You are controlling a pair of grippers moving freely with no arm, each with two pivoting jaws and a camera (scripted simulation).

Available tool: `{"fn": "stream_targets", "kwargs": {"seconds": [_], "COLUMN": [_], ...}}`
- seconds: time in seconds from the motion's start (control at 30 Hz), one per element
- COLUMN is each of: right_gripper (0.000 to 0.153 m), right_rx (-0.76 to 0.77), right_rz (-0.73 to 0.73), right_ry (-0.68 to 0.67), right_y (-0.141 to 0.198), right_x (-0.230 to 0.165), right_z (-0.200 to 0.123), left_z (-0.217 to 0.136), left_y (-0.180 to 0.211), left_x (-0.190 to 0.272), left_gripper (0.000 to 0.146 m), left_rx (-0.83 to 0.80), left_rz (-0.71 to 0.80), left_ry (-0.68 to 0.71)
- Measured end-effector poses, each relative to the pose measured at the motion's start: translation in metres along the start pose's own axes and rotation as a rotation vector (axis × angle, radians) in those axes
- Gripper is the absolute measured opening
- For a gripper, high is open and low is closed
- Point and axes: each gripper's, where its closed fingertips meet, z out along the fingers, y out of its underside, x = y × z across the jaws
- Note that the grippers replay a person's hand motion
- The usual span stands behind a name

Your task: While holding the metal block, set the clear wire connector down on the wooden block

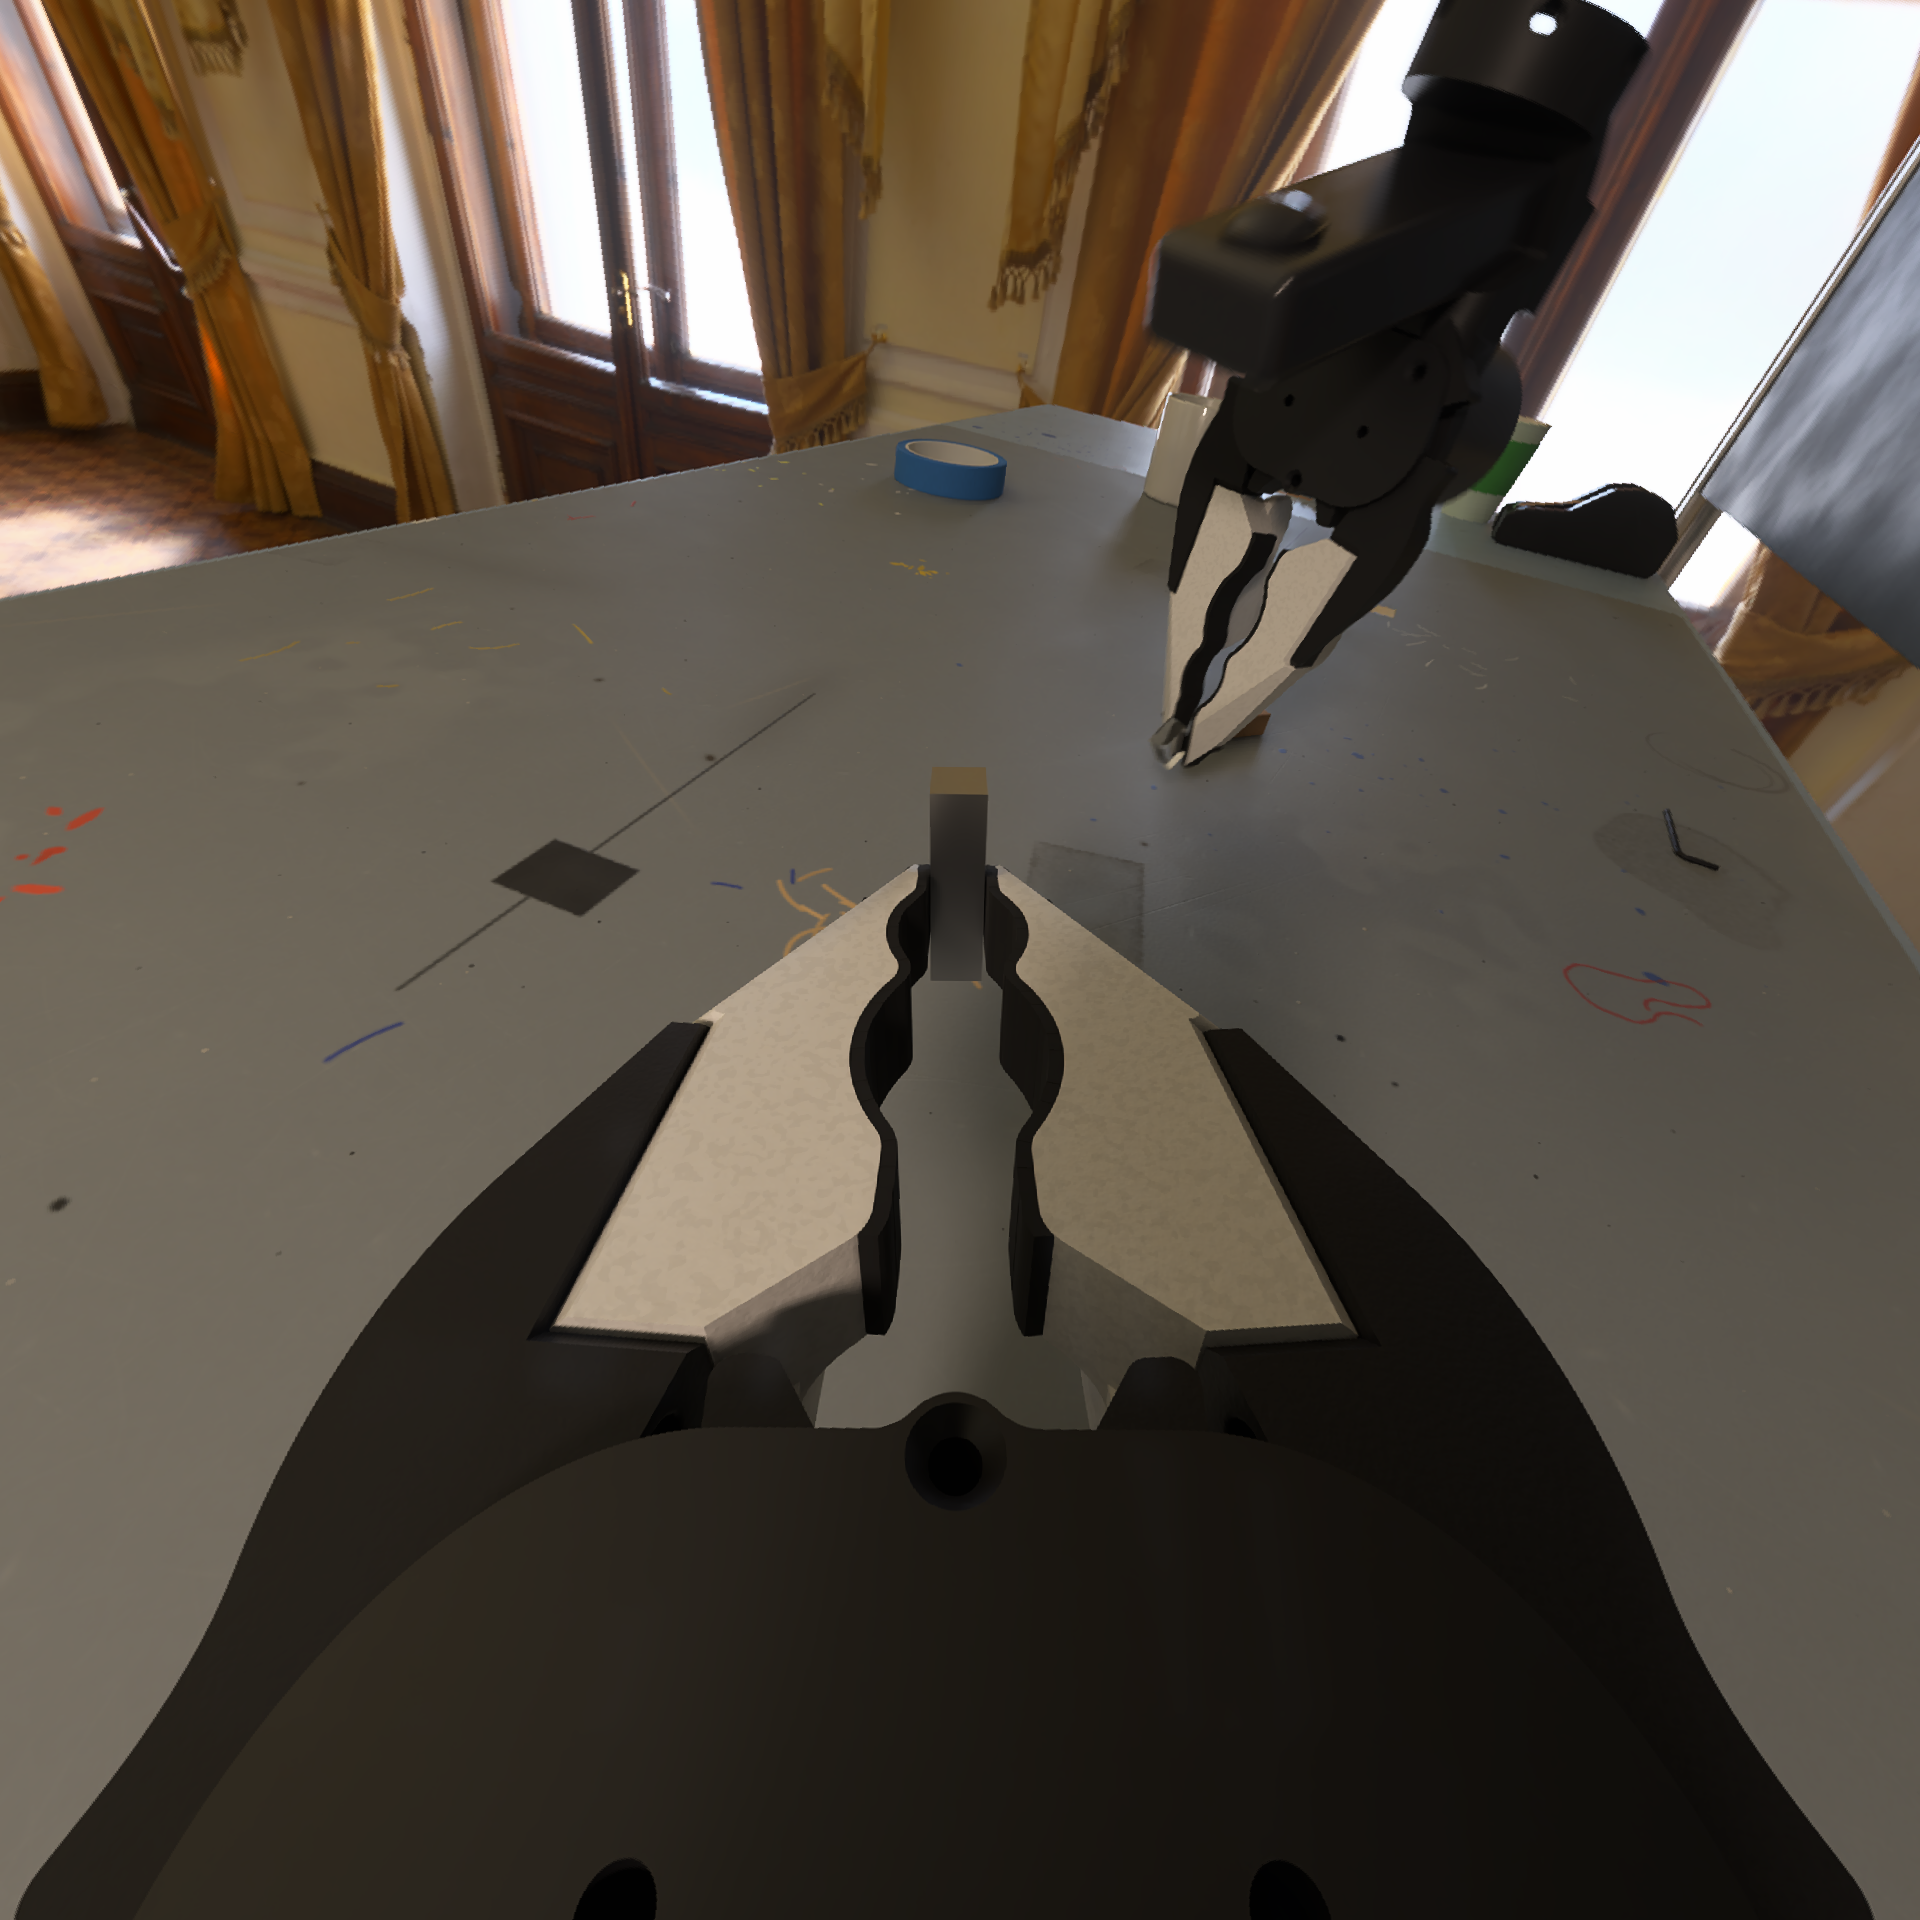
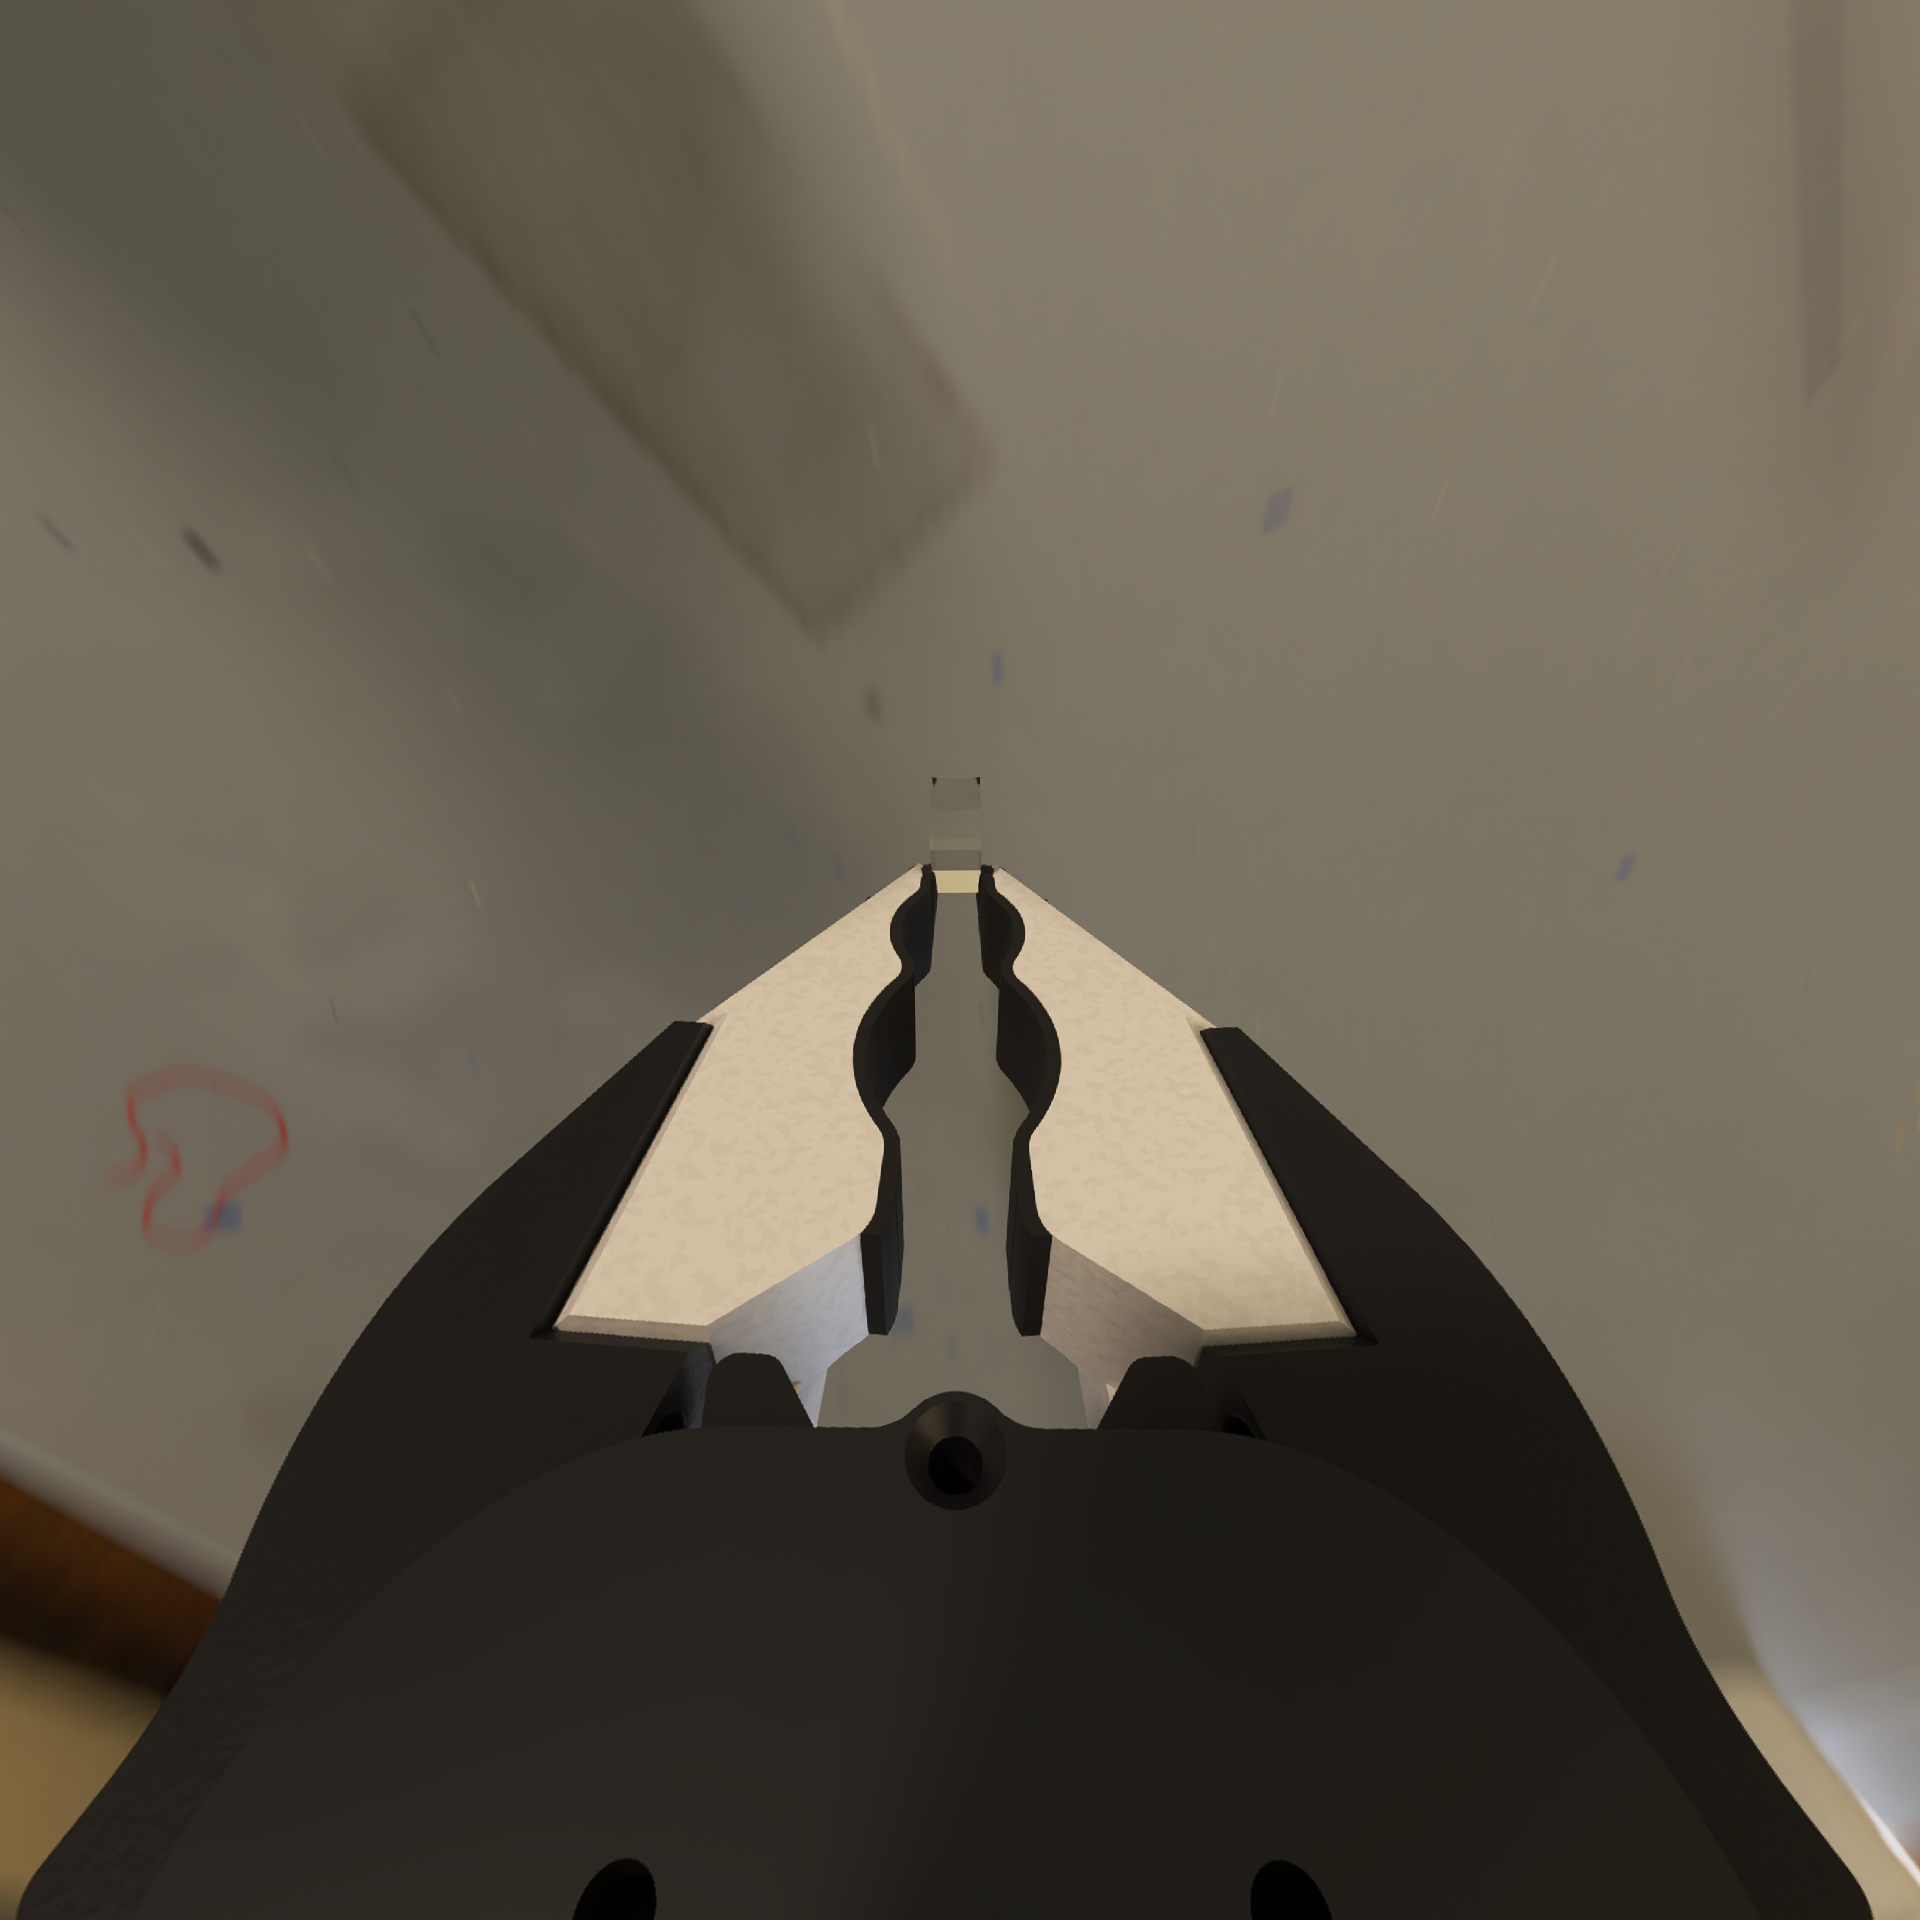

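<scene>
My left gripper is shut on the metal block, a grey bar with a tan end that sticks out past the fingertips over the grey table. My right gripper shows at the upper right, pointing steeply down with its tips close to the table. It is shut on the small clear wire connector. A tan sliver of the wooden block shows just behind its fingers; the rest is hidden. In the right wrist view the right gripper pinches the clear connector at its tips; the wooden block is not visible there.
A blue tape roll, a white cup, a green cup and a black lump stand along the far edge. A black square patch and a small black hex key lie on the table. The table's edge runs down the right.
</scene>
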Motion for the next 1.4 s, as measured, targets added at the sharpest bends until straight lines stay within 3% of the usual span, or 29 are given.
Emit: {"fn": "stream_targets", "kwargs": {"seconds": [0.07, 0.17, 0.4, 1.4], "right_gripper": [0.007, 0.007, 0.007, 0.01], "right_rx": [-0.25, -0.49, -0.769, -0.815], "right_rz": [0.015, 0.079, 0.173, 0.185], "right_ry": [-0.04, -0.109, -0.166, -0.114], "right_y": [0.034, 0.07, 0.111, 0.122], "right_x": [0.004, 0.012, 0.022, 0.034], "right_z": [-0.002, -0.005, -0.006, 0.003], "left_z": [0.0, 0.0, 0.001, 0.001], "left_y": [0.0, 0.001, 0.003, 0.004], "left_x": [0.0, -0.001, -0.001, 0.0], "left_gripper": [0.009, 0.009, 0.009, 0.009], "left_rx": [-0.003, -0.002, -0.013, -0.018], "left_rz": [0.004, -0.005, -0.006, 0.0], "left_ry": [-0.002, -0.002, -0.002, 0.001]}}
